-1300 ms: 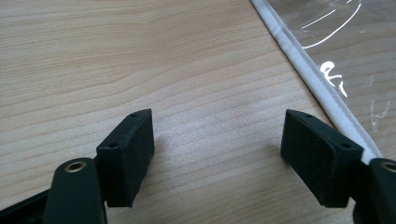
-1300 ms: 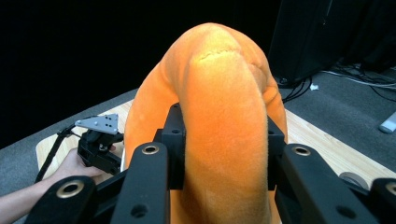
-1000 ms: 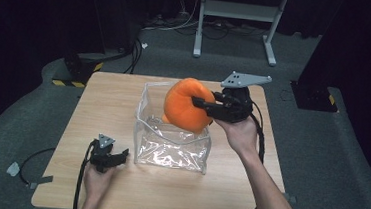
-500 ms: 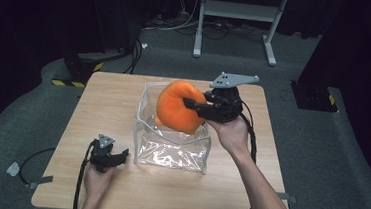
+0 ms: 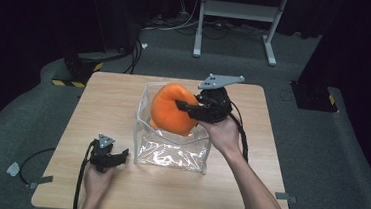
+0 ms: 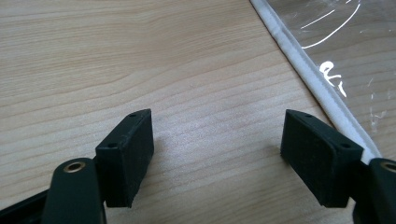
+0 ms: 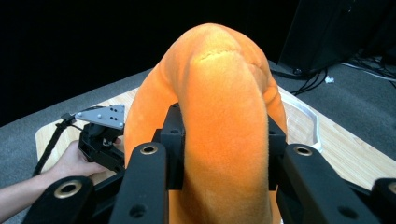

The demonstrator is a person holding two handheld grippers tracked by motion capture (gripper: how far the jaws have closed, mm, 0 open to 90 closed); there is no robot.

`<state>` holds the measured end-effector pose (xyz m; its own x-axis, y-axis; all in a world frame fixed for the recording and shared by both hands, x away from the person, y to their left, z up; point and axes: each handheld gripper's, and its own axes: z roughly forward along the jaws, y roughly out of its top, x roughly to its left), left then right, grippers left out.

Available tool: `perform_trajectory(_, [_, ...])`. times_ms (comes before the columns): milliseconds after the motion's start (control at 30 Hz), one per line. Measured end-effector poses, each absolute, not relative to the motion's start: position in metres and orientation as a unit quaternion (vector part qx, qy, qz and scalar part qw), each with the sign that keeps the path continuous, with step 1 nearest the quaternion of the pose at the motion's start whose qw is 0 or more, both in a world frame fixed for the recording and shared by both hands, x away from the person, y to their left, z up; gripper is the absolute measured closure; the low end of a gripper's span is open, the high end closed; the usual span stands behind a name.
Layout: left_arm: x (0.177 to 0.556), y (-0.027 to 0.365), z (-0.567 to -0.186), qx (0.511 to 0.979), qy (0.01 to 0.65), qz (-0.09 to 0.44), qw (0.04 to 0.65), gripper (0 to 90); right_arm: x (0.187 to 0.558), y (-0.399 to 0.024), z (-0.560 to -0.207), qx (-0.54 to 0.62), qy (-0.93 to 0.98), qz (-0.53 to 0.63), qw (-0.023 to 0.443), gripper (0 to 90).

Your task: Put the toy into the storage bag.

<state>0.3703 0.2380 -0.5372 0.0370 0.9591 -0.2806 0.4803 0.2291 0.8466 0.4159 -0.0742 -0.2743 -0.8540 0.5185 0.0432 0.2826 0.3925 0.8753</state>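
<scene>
Got the orange plush (image 5: 170, 109) pinched in my right gripper (image 5: 186, 107), hanging over the mouth of the clear bag (image 5: 169, 153), not dropped in yet. Left gripper (image 5: 114, 158) sits wide open on the table (image 5: 108, 103) beside the bag. Lowering and letting go is what's left, I reckon.

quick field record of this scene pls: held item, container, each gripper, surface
held item: orange plush toy, squeezed at its middle
container: clear plastic bag with a white rim, mouth open upward, toy over the opening
right gripper: shut on the toy, above the bag
left gripper: jaws open, nothing between them, low over the table beside the bag's near left corner
surface: wooden table
</scene>
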Motion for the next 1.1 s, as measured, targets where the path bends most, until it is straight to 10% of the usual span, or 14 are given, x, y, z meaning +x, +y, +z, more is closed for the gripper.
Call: perform_trajectory(1100, [0.370, 0.238, -0.537, 0.562, 0.641, 0.266, 0.451, 25.6, 0.415, -0.073, -0.308, 0.257, 0.840, 0.466, 0.110, 63.3])
